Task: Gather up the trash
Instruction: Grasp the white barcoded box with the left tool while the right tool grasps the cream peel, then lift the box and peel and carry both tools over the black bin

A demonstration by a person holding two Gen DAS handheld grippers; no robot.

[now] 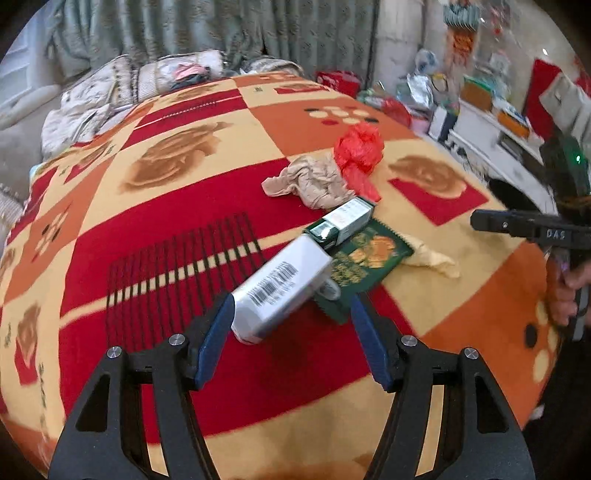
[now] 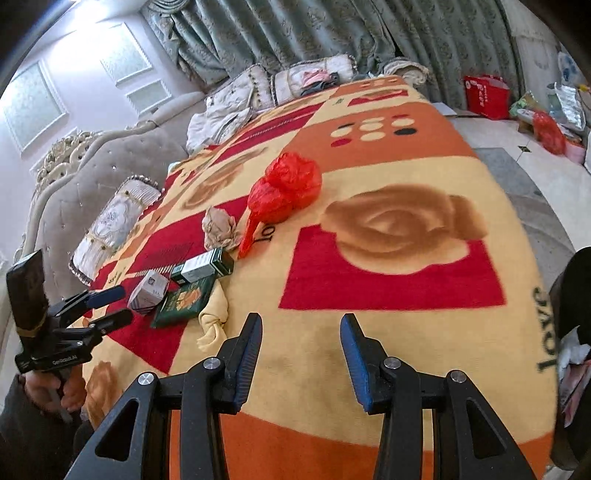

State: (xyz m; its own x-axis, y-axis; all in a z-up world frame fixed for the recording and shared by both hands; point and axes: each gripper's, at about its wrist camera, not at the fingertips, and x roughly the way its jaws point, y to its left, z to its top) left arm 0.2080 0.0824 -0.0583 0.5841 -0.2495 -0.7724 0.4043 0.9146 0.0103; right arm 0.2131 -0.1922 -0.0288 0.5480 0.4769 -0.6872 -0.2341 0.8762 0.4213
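Observation:
Trash lies in a cluster on the patterned blanket [image 1: 155, 280]. It includes a white barcoded box [image 1: 280, 291] [image 2: 147, 295], a green and white carton [image 1: 343, 221] [image 2: 201, 269] and a flat green packet [image 1: 365, 266] [image 2: 183, 302]. With them are a yellow wad [image 1: 432, 258] [image 2: 212, 321], a crumpled beige piece [image 1: 314, 181] [image 2: 219, 229] and a red plastic bag [image 1: 360, 151] [image 2: 286, 188]. My left gripper [image 1: 292, 301] [image 2: 120, 304] is open, and the white box lies between its tips, unclamped. My right gripper [image 2: 301, 321] [image 1: 480, 221] is open over bare blanket, right of the cluster.
Pillows [image 2: 110, 225] and a padded headboard [image 2: 70, 177] line the bed's far left side. Grey-green curtains [image 2: 295, 33] hang behind. A red bag [image 2: 485, 96] and clutter [image 2: 550, 118] sit on the floor at right. A hand [image 2: 70, 391] holds the left gripper's handle.

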